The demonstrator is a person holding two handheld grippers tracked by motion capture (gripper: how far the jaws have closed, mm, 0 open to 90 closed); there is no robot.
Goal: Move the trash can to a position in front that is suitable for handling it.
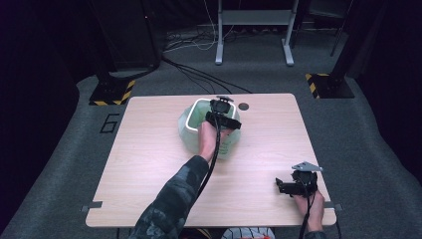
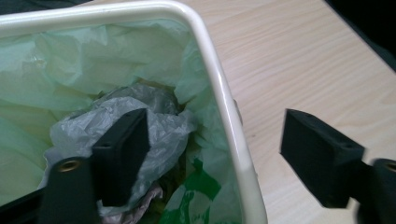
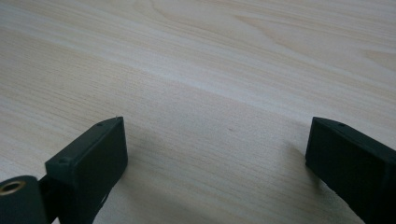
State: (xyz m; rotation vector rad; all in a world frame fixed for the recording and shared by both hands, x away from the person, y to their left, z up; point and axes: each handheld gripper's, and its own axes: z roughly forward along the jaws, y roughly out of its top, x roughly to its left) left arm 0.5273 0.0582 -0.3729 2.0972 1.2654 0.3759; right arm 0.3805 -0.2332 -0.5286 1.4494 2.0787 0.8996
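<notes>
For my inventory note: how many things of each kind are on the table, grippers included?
Grippers: 2, left gripper and right gripper
Bin with green liner: 1
Crumpled grey bag inside it: 1
Total: 4

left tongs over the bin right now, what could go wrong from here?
1. The left tongs stand open astride the bin's white rim, one jaw inside over the crumpled grey bag, one outside. Closing now might pinch the rim or the green liner instead of the trash.
2. The bin looks light; a snagged liner could tip or drag it across the table.
</notes>
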